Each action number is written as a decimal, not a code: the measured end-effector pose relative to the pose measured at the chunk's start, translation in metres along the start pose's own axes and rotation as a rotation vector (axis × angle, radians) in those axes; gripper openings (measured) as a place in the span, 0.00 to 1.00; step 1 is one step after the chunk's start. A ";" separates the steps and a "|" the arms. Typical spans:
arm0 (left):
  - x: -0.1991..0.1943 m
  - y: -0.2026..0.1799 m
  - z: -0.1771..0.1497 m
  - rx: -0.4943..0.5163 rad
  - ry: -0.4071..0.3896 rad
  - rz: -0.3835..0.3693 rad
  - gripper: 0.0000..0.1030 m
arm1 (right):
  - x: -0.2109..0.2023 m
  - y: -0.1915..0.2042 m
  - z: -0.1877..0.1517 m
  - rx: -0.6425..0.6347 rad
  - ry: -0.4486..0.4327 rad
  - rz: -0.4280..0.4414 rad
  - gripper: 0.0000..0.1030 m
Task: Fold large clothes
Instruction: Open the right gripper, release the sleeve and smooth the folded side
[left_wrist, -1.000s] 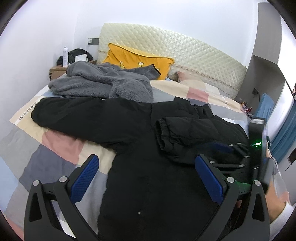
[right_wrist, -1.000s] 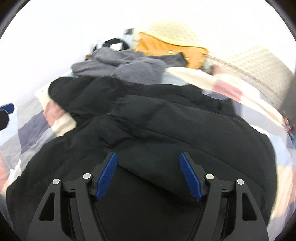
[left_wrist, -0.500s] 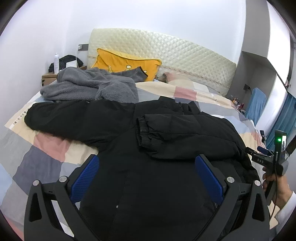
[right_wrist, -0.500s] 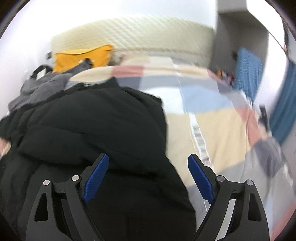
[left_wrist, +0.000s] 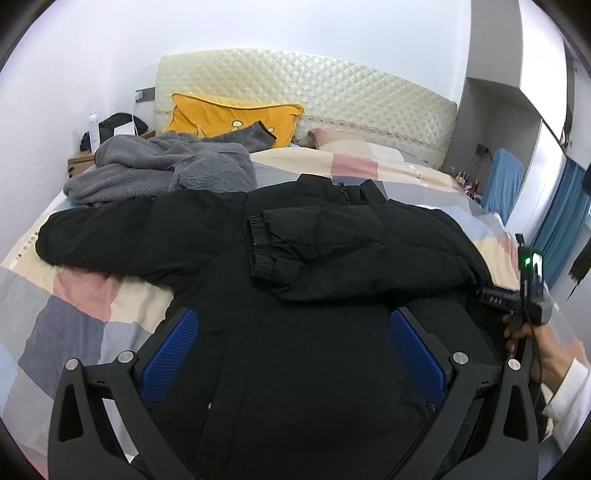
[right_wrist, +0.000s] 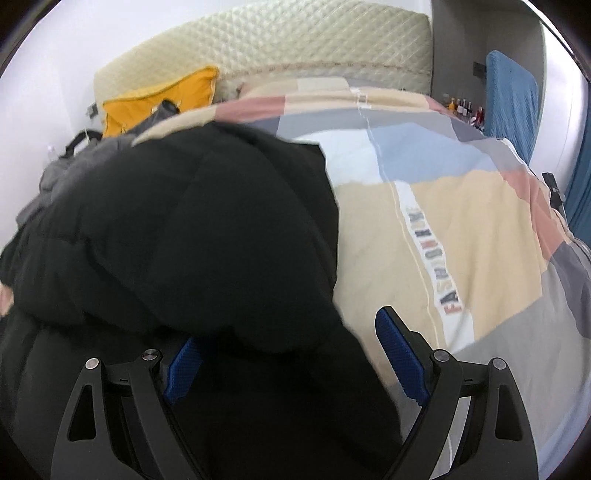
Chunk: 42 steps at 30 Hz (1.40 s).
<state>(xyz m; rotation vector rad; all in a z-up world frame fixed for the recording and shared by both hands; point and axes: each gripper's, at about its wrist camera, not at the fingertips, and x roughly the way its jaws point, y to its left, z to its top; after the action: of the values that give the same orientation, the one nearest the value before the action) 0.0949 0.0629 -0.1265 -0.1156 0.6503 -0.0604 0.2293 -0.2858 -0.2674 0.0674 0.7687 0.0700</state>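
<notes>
Left wrist view looks up the bed over one puffy black padded jacket (left_wrist: 295, 295) spread flat on the pastel patchwork quilt (left_wrist: 74, 314), and the layout reads like a fold half done: one sleeve with the ribbed cuff (left_wrist: 260, 245) lies crossed over the chest, while the other sleeve (left_wrist: 110, 240) stretches out sideways toward the bed's edge, probably the next piece to bring in. The left tongs (left_wrist: 291, 354) hang over the jacket's lower body with their two blue pads wide apart and nothing between them. The right tongs (right_wrist: 291, 354) sit at the jacket's other flank, also spread; the black fabric bulges over the inner pad (right_wrist: 183, 365) without being pinched, and the outer pad is over bare quilt, so I judge them to be lining up on that side edge rather than holding it. Behind the jacket there is one grey fleece garment (left_wrist: 162, 170) in a heap, seemingly waiting its turn, one mustard-yellow cushion (left_wrist: 236, 118) propped against the cream quilted headboard (left_wrist: 332, 92), and one wooden bedside cabinet (left_wrist: 79, 164) off to the side.
</notes>
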 end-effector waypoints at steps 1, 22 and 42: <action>0.001 -0.002 0.000 0.009 -0.001 0.005 1.00 | -0.001 -0.003 0.001 0.011 -0.013 0.004 0.85; 0.004 0.014 0.000 -0.021 -0.013 0.117 1.00 | -0.035 -0.033 0.006 0.149 -0.099 0.008 0.89; -0.030 -0.014 -0.011 -0.003 -0.037 0.062 1.00 | -0.153 0.086 -0.025 -0.013 -0.185 0.193 0.90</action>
<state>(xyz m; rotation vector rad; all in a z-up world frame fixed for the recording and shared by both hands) 0.0641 0.0506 -0.1154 -0.0993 0.6167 0.0023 0.0985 -0.2127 -0.1718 0.1344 0.5749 0.2490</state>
